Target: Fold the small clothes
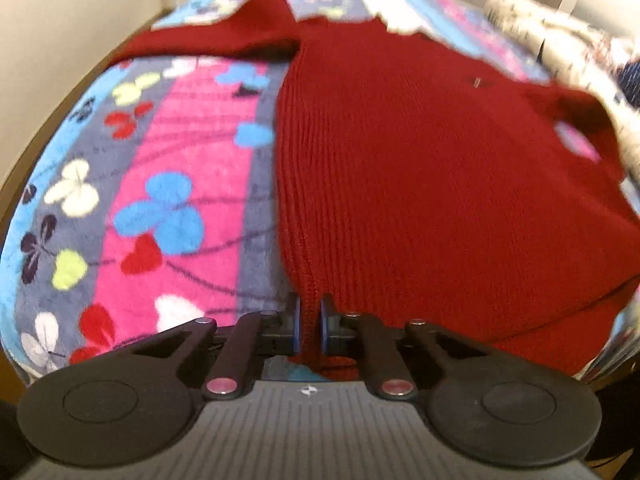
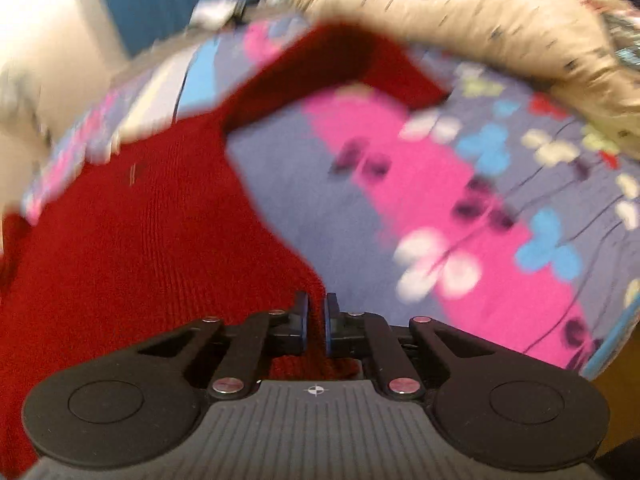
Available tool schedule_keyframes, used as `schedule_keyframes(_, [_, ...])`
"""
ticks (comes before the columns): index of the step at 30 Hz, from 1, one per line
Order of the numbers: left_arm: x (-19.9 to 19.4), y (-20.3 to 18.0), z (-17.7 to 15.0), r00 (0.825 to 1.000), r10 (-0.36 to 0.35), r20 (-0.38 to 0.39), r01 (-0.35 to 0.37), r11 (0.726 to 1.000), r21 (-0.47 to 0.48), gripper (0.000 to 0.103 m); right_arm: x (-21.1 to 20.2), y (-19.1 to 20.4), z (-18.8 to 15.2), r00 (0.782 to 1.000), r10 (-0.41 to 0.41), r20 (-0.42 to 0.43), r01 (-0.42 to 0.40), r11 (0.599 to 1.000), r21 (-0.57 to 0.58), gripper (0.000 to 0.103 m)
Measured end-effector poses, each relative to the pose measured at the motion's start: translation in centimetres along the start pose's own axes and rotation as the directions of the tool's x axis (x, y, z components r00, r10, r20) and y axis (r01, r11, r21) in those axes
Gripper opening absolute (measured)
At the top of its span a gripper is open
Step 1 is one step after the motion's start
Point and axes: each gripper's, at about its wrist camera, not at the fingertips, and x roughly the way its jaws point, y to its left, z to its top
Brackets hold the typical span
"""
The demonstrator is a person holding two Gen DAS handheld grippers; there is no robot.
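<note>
Now mid-fold: left claw (image 1: pixel 309 322) & right claw (image 2: pixel 317 322) each clamp a hem corner of the red sweater (image 1: pixel 420 168), which lies spread ahead of both on the butterfly blanket (image 1: pixel 172 184). Next prob. lift hem evenly, carry fwd toward collar.

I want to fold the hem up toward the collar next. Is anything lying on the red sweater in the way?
Nothing visible lies on the red sweater. Both the left gripper and right gripper are shut on its hem corners. The cream garment sits beside the far right sleeve.

Sweater (image 1: pixel 420 184) dark red ribbed knit; blanket (image 1: pixel 176 168) pink, blue, grey, butterflies.
</note>
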Motion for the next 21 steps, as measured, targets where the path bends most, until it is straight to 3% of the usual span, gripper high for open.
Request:
schedule_keyframes(2, [-1.3,0.1,-0.2,0.999,-0.023,0.047,0.023,1.0,0.0,0.009,-0.7,-0.5,0.5,1.0,-0.007,0.022,0.007,1.0,0.003,0.005])
schedule_keyframes(4, [-2.1,-0.1,-0.4,0.998,-0.015,0.061,0.015,1.0,0.011,0.008,-0.2,-0.6,0.2,0.999,-0.04,-0.022,0.04,0.999,-0.007,0.005])
schedule_keyframes(9, [-0.7,-0.1,-0.7,0.998,0.058,-0.031,-0.056,0.998,0.038,0.008,2.2,-0.6,-0.5,0.984,-0.106,-0.14,0.101,0.994,-0.04,0.005])
schedule_keyframes(13, [-0.2,-0.5,-1.1,0.996,0.081,-0.044,-0.078,0.994,0.072,0.009,3.4,0.6,-1.6,0.973,-0.14,-0.182,0.119,0.986,-0.12,0.006])
schedule_keyframes(17, [-1.7,-0.7,-0.9,0.993,0.105,0.052,-0.108,0.992,0.066,0.015,1.9,1.4,-1.4,0.986,-0.142,-0.09,0.129,0.982,-0.136,0.011])
schedule_keyframes(19, [-2.4,-1.2,-0.8,0.987,0.112,0.111,-0.122,0.989,0.085,0.017,0.5,1.8,-1.1,0.991,-0.134,-0.002,0.133,0.98,-0.149,0.024])
schedule_keyframes(21, [-2.7,-1.8,-0.7,0.987,0.094,0.13,-0.108,0.988,0.107,0.023,-0.5,2.3,-0.9,0.996,-0.064,0.056,0.073,0.984,-0.16,0.042])
